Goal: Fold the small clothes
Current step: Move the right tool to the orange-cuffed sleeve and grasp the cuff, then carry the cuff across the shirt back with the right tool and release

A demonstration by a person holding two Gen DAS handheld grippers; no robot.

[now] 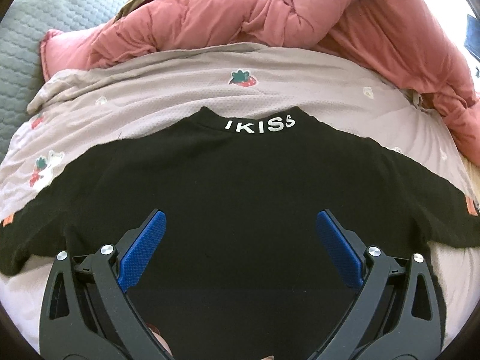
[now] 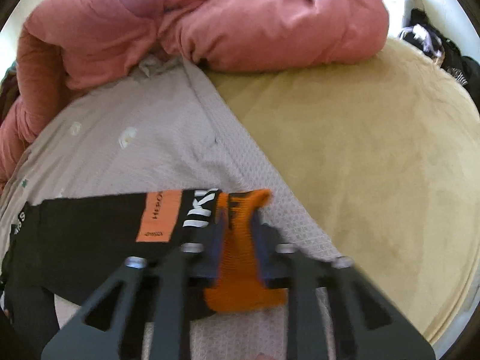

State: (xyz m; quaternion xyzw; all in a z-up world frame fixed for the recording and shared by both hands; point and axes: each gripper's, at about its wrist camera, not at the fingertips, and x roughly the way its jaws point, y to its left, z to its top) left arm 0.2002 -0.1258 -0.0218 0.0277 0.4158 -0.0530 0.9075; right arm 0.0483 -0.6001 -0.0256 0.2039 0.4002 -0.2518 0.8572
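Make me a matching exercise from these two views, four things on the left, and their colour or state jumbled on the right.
1. left claw
2. right claw
3. quilt
4. sheet

a. strawberry print
b. pink, bunched up
c. open above the black top
d. shut on the orange cuff

Pairs: 1-c, 2-d, 3-b, 4-a

Both wrist cameras look steeply down, close over the black knit sweater point(image 1: 240, 180) point(image 2: 90, 234), the right at its cuff.
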